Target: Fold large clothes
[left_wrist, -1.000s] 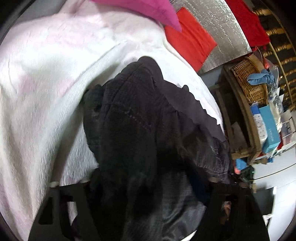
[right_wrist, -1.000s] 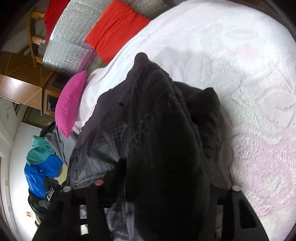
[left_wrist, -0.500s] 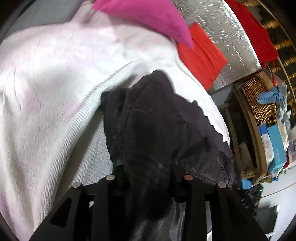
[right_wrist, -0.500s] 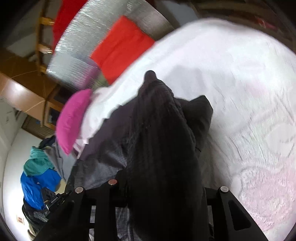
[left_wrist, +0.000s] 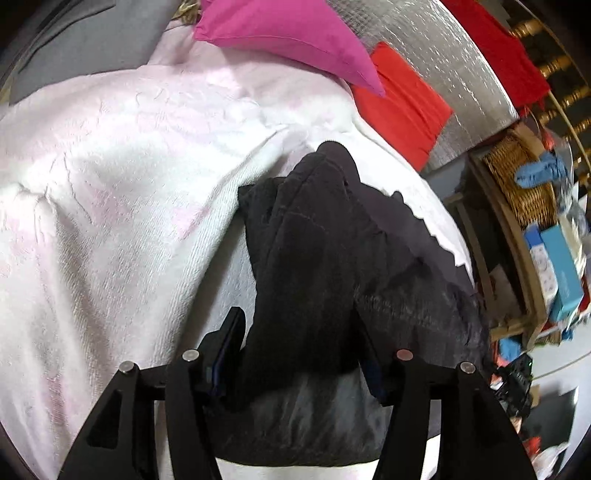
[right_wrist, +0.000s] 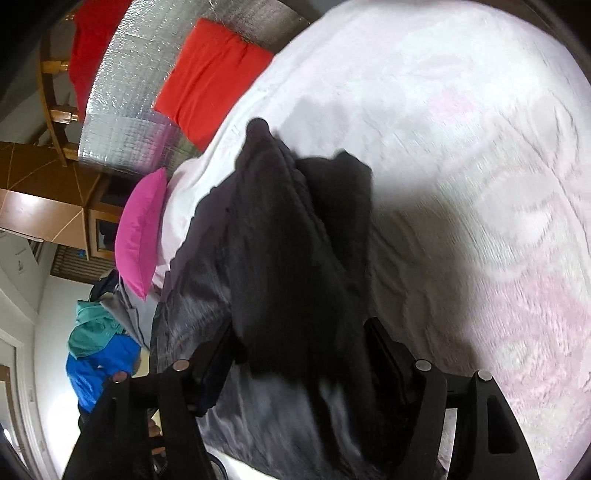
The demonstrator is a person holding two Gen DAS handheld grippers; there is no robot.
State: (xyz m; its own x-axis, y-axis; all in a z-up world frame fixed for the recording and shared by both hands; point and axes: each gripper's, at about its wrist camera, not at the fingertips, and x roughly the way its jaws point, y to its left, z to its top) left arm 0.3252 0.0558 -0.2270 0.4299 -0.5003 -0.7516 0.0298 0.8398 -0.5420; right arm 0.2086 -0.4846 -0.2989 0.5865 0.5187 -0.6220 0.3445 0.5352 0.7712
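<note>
A dark grey-black garment (left_wrist: 314,240) lies bunched in a long ridge on the white and pink bedspread (left_wrist: 110,184). In the left wrist view my left gripper (left_wrist: 299,347) straddles its near end. Its jaws are opening, with the cloth between them; the left finger (left_wrist: 231,339) stands just clear of the fabric. From the right wrist the same garment (right_wrist: 288,240) runs away over the bedspread (right_wrist: 461,147). My right gripper (right_wrist: 301,350) straddles that end too, jaws opening, with the cloth loose between the fingers.
A pink pillow (left_wrist: 288,33) and a red pillow (left_wrist: 399,99) lie at the head of the bed against a silver foil panel (left_wrist: 454,48). A wicker basket (left_wrist: 524,184) and boxes (left_wrist: 561,273) stand on a shelf beside it. A blue and teal garment (right_wrist: 99,350) lies off the bed's edge.
Half a second ago both grippers pinched the garment with narrow jaws. Both pairs of jaws now stand wider, and the cloth sits lower on the bedspread.
</note>
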